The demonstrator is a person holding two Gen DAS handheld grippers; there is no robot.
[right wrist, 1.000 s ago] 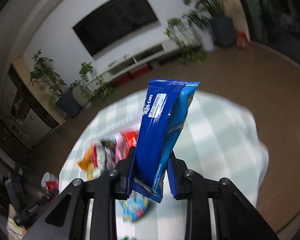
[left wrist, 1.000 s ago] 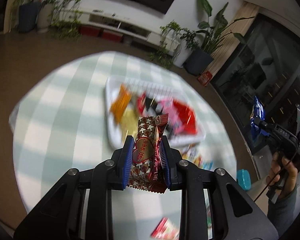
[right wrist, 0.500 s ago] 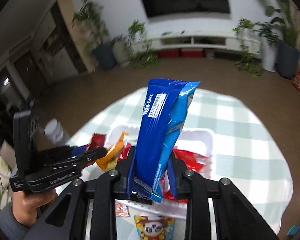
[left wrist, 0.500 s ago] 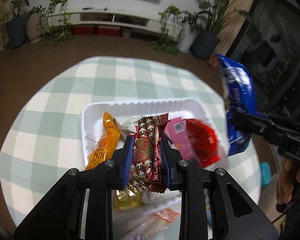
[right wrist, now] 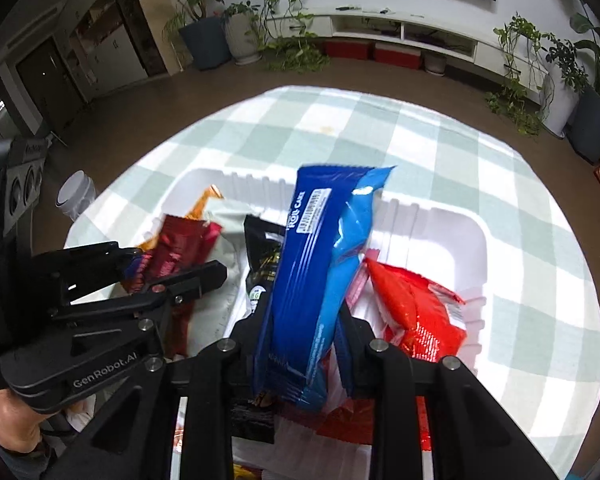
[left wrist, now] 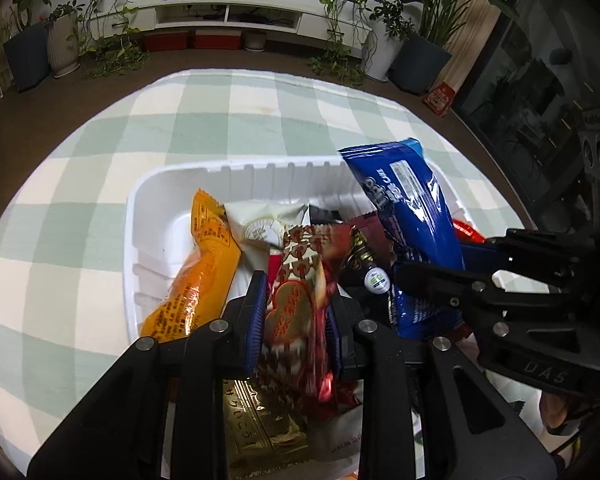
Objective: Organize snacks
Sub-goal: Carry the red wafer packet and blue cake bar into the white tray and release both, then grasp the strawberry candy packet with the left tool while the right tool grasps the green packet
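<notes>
Since half a second ago, both grippers have been brought lower and nearer over the white tray (left wrist: 168,184), which now fills more of each view; the two tools are now crowded side by side above it.

The left gripper (left wrist: 295,316) is clenched on a red-and-gold snack packet (left wrist: 300,280), held upright over the near middle of the tray. The right gripper (right wrist: 304,344) is clamped on a long blue cake packet (right wrist: 320,264), likewise upright, just right of the other packet.

In the tray, from left to right, an orange packet (left wrist: 202,260) is seen lying lengthwise, then a cream-coloured wrapper (left wrist: 262,224), a black packet (right wrist: 262,248) toward the middle, and a red packet (right wrist: 416,312) at the right side. A gold wrapper (left wrist: 260,432) is partly hidden beneath the left gripper (whether it lies inside the tray cannot be told).

The tray is set on a green-and-white checked tablecloth (left wrist: 240,116). Beyond it, a brown floor, potted plants (left wrist: 108,40) and a low white cabinet (left wrist: 228,16) are seen along the far wall.
</notes>
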